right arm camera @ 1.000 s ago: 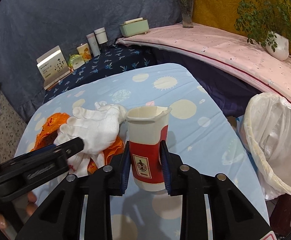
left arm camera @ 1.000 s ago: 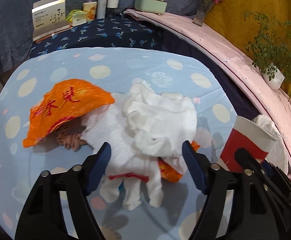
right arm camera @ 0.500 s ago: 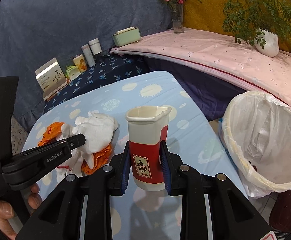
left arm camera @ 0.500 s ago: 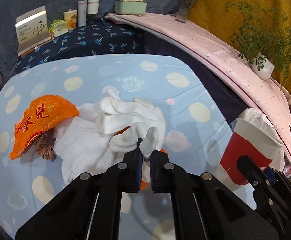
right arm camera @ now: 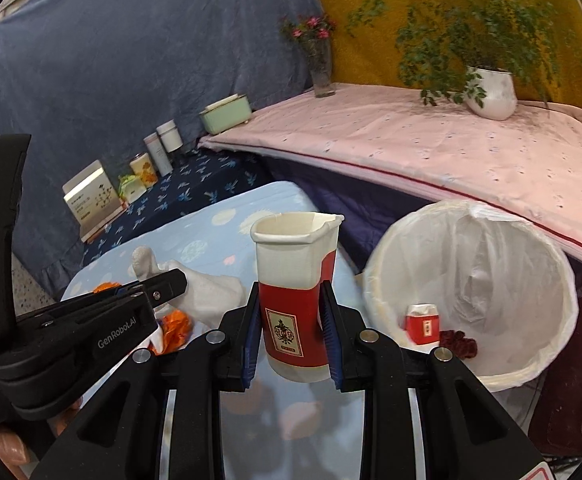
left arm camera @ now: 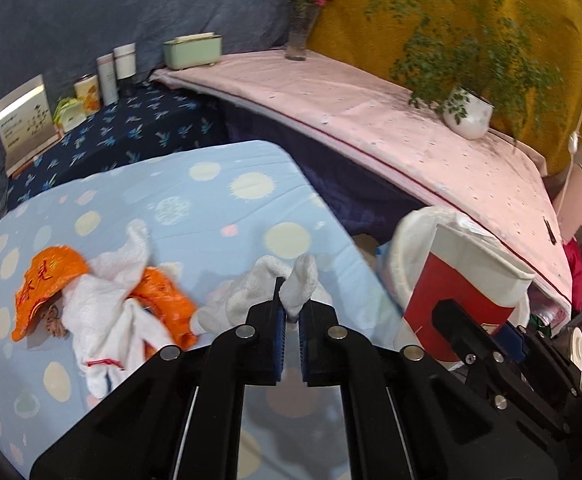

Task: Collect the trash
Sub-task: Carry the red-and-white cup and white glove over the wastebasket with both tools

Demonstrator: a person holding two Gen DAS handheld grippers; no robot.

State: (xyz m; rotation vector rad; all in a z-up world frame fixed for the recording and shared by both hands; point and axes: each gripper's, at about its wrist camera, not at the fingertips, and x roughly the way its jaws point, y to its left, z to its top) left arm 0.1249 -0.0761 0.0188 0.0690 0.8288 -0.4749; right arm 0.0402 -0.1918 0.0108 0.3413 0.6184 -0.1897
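Now both loads ride: left tool (left arm camera: 289, 312) clenched on a white glove (left arm camera: 267, 284), right tool (right arm camera: 289, 312) grasping the cup (right arm camera: 295, 280); release only above the bin (right arm camera: 471, 280) ahead.

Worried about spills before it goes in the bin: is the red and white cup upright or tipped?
Upright. The paper cup stands straight between the right hand-held gripper's pads, rim on top. Its contents cannot be seen.
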